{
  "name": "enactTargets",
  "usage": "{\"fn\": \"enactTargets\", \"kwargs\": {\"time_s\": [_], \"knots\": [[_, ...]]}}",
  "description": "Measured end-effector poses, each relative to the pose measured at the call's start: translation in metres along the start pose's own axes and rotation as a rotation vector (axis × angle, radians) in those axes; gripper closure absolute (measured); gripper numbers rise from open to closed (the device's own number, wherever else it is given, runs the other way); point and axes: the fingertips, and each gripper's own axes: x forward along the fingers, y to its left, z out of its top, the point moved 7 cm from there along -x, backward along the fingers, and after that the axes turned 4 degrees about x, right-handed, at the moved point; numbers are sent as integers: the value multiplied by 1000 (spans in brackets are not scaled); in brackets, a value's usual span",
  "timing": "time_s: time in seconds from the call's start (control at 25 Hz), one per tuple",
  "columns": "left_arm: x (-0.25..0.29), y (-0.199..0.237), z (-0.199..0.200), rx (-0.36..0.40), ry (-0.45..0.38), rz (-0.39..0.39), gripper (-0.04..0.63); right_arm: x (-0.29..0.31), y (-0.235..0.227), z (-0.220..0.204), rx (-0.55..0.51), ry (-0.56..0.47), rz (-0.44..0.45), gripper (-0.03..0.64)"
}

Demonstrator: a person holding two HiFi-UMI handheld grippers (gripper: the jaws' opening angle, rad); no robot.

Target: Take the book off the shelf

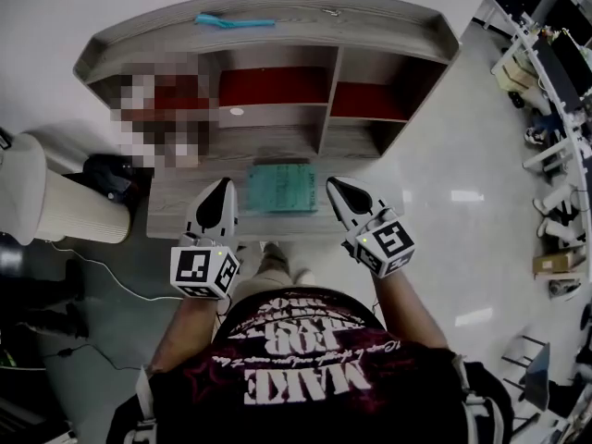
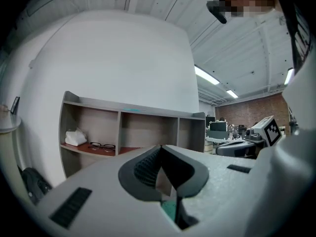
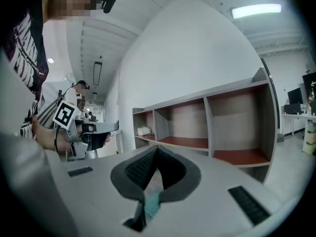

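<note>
White-walled room with a grey shelf (image 1: 277, 28) seen from above: the teal book (image 1: 280, 188) lies flat on the worktop (image 1: 176, 206) before the shelf, flanked by the left tool (image 1: 225, 184) and right tool (image 1: 335, 185), each with jaws closed together, gripping nothing

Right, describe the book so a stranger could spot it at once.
Start at the grey shelf unit against the white wall and drop to its low ledge. The book lies flat there, showing between the left gripper and right gripper in the head view. It is a broad teal rectangle, unlike the slim teal object on the shelf's top.
</note>
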Motion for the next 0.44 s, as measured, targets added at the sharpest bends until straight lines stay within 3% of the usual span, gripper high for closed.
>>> {"fn": "enactTargets", "kwargs": {"time_s": [0.44], "knots": [[36,26,-47,-55,115,37,588,34,-27,-44,60,107,1,614]]}}
